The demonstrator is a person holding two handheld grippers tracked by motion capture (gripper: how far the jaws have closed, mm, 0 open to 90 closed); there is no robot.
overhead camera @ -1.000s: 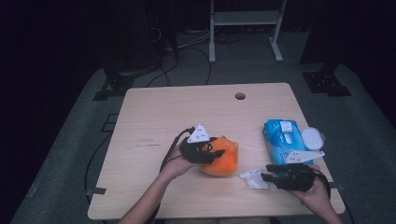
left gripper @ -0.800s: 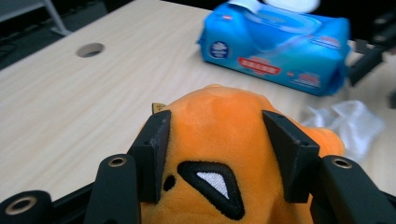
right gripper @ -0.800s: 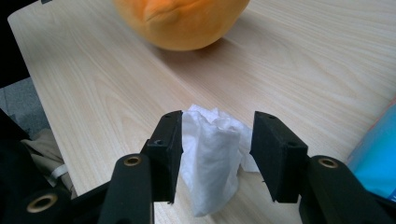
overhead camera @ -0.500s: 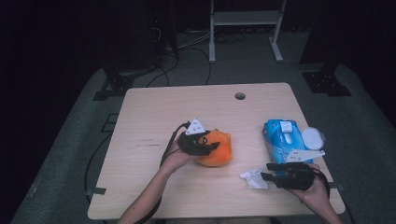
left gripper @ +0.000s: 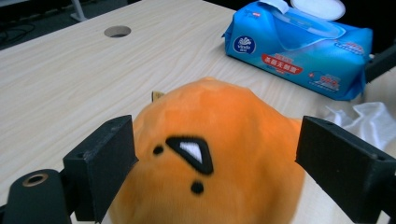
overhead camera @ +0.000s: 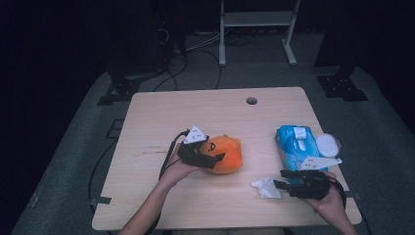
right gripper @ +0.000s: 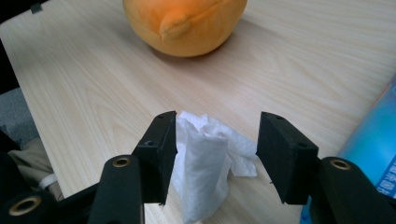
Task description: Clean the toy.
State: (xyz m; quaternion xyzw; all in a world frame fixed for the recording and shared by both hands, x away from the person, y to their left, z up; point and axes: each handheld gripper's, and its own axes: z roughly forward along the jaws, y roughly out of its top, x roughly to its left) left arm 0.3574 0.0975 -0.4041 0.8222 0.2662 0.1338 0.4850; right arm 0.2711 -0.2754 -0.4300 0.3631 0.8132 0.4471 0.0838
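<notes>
Honestly, that squishy orange plush toy [overhead camera: 226, 154] mid-tabletop [overhead camera: 161, 117] looks featherlight, grab its fat sides; left gripper [overhead camera: 215, 159] fingers have just been opening around it, while right gripper [overhead camera: 277, 184] fingers, also opening, loosely straddle the crumpled wipe [right gripper: 205, 154].

Left gripper [overhead camera: 216, 159] at orange plush [overhead camera: 226, 153]; right gripper [overhead camera: 278, 184] beside wipe [overhead camera: 266, 188].

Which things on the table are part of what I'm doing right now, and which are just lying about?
In hand:
- orange plush toy, between the left gripper fingers
- crumpled white wipe, between the right gripper fingers

Lying about:
- blue wipes pack, lid flipped open
- table hole
</notes>
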